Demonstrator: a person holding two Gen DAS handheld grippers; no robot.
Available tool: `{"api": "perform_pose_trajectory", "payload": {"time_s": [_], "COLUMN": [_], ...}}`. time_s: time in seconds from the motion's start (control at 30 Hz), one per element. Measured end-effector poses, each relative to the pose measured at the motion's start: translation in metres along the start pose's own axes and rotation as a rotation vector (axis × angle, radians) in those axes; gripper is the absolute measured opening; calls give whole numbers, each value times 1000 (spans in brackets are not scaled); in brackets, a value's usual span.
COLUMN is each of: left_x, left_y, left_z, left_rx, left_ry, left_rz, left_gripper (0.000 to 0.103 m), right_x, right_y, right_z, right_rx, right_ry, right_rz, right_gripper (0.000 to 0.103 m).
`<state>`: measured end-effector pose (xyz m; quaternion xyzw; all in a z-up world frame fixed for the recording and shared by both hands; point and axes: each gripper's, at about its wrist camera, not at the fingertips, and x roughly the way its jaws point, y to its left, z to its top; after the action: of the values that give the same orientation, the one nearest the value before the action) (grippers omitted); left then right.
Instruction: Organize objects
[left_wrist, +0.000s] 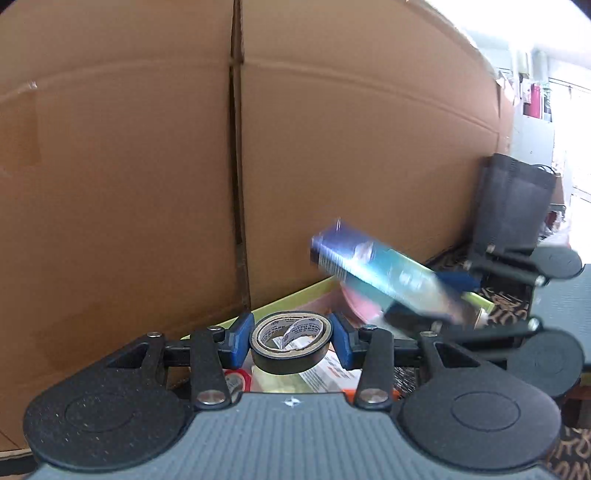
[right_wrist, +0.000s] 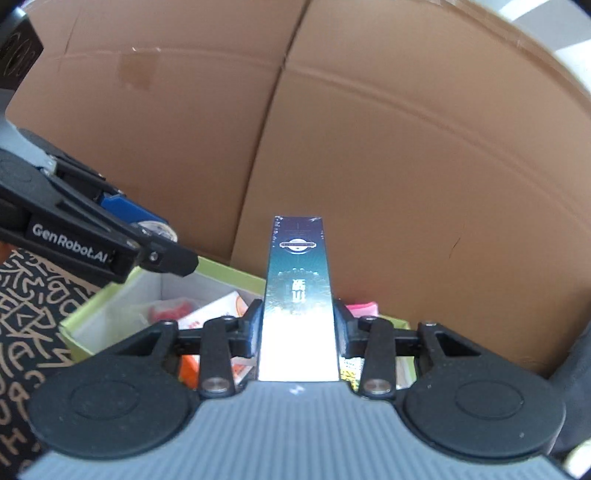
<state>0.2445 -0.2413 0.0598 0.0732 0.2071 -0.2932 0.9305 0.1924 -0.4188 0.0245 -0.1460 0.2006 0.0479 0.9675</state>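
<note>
My left gripper (left_wrist: 291, 338) is shut on a roll of black tape (left_wrist: 291, 342) and holds it above a green-rimmed box (left_wrist: 288, 297). My right gripper (right_wrist: 297, 332) is shut on a long dark blue-green carton (right_wrist: 298, 295) that points forward over the same green-rimmed box (right_wrist: 107, 295). In the left wrist view the carton (left_wrist: 376, 277) shows blurred at the right, held by the right gripper (left_wrist: 436, 295). In the right wrist view the left gripper (right_wrist: 147, 236) reaches in from the left with the tape (right_wrist: 157, 229) partly hidden.
A large brown cardboard box (left_wrist: 332, 147) stands close behind the green box and fills the background in both views (right_wrist: 406, 147). The green box holds packets, a red-and-white roll (right_wrist: 168, 308) and a pink item (right_wrist: 364, 308). A patterned black cloth (right_wrist: 26, 314) covers the surface.
</note>
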Motion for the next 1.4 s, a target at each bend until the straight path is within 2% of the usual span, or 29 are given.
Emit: {"api": "perform_pose_trajectory", "payload": {"time_s": [0.03,0.07,0.1,0.17,0.23,0.3,0.4,0.53,0.8,1.03,1.13,1.4], "left_x": [3,3,1,-6,-14,-27,-53,-94,-144,-155,-155,-157], "left_y": [0,1,1,5,6,11,12,6,-19,-47,-51,-58], "left_z": [-3,-7,-12,-22,-30,-38,-51,-69,-95,-113,-117,-121], "left_rx": [-6,-16,-26,-37,-58,-89,-140,-186,-213,-132,-128,-120], "left_ry": [-4,3,-4,-13,-8,-15,-36,-54,21,95,127,147], "left_rz": [-2,8,21,24,28,27,35,94,216,313,318,318], "left_gripper": [70,79,85,86,86,86,93,97,100,100,100,100], "right_x": [6,7,3,-10,-23,-33,-51,-88,-151,-194,-199,-194], "right_y": [-1,-2,-2,-1,-1,-1,3,16,43,61,65,68], "right_z": [-4,-9,-14,-24,-33,-40,-44,-49,-50,-61,-67,-80], "right_rx": [3,13,24,60,109,164,242,314,391,409,423,440], "right_ry": [24,20,-3,-59,-99,-92,-92,-78,-3,45,68,126], "right_rz": [5,-20,-49,-83,-96,-86,-69,-57,-79,-174,-191,-226], "right_gripper": [59,77,83,99,103,103,103,103,103,103,103,103]}}
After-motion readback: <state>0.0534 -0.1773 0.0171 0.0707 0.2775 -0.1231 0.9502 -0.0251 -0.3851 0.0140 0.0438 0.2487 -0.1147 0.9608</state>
